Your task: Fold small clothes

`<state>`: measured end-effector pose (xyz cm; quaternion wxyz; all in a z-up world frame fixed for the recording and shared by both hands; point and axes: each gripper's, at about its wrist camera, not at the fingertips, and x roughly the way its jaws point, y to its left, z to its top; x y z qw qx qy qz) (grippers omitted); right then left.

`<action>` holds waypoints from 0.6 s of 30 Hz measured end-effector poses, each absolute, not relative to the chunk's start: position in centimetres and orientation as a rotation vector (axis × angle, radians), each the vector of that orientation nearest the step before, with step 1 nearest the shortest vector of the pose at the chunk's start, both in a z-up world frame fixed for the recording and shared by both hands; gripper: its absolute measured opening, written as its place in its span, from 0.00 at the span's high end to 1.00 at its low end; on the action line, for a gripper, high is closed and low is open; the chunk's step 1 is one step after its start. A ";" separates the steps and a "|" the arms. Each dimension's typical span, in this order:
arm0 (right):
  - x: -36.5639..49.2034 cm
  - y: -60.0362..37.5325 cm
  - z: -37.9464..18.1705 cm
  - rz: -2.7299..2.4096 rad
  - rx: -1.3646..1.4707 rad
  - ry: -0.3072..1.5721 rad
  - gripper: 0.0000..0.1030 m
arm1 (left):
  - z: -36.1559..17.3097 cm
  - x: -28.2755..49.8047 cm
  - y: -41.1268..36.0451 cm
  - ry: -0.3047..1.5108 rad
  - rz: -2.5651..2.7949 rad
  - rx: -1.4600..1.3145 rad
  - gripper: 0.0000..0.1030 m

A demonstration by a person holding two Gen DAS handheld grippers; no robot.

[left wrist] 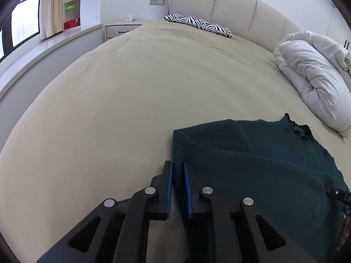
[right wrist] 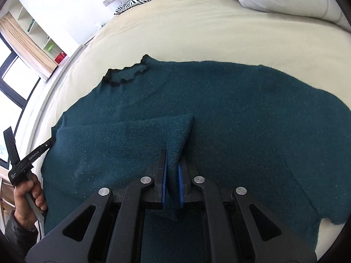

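A dark teal knit sweater (right wrist: 219, 100) lies flat on the beige bed, collar (right wrist: 127, 74) toward the far left; it also shows in the left wrist view (left wrist: 252, 160). Its left sleeve is folded across the body. My right gripper (right wrist: 172, 160) is shut on the folded sleeve's cuff (right wrist: 175, 135), holding it over the sweater's middle. My left gripper (left wrist: 177, 171) hovers at the sweater's left edge, its jaws a narrow gap apart with nothing between them. It also shows at the left of the right wrist view (right wrist: 33, 153), held by a hand.
The beige bedsheet (left wrist: 120, 98) spreads wide to the left and behind. A zebra pillow (left wrist: 199, 24) lies by the headboard. A white duvet (left wrist: 313, 72) is bundled at the right. A nightstand (left wrist: 122, 29) and window ledge lie beyond the bed's left side.
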<state>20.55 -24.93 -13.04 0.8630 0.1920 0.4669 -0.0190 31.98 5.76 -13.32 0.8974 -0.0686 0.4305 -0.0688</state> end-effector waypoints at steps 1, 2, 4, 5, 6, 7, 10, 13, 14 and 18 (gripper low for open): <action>20.6 -25.2 -13.3 -0.042 0.417 0.980 0.92 | -13.0 31.7 6.0 0.889 -0.127 -0.142 0.79; 20.6 -25.6 -13.6 -0.044 0.438 0.978 0.92 | -12.6 31.4 6.2 0.880 -0.106 -0.136 0.73; 20.4 -26.2 -13.8 -0.024 0.486 0.966 0.88 | -11.3 30.2 6.4 0.836 -0.059 -0.123 0.73; 20.2 -26.3 -13.6 -0.035 0.495 0.961 0.86 | -10.4 29.4 6.5 0.803 -0.055 -0.128 0.74; 19.8 -26.5 -13.2 -0.068 0.495 0.951 0.79 | -9.7 28.6 6.3 0.776 -0.064 -0.131 0.74; 19.4 -26.6 -12.7 -0.116 0.480 0.940 0.72 | -8.9 27.8 5.9 0.752 -0.085 -0.127 0.73; 17.7 -26.1 -10.1 -0.160 0.476 0.815 0.72 | -8.8 26.6 2.9 0.769 -0.176 -0.045 0.73; 17.7 -23.3 -9.3 0.034 0.520 0.773 0.72 | -12.3 27.5 1.5 0.908 -0.187 0.020 0.72; 18.2 -22.1 -9.9 0.108 0.536 0.800 0.72 | -13.1 27.5 1.9 0.914 -0.191 0.004 0.71; 19.5 -21.6 -14.4 0.156 0.622 0.927 0.80 | -13.0 26.7 2.7 0.900 -0.201 -0.001 0.71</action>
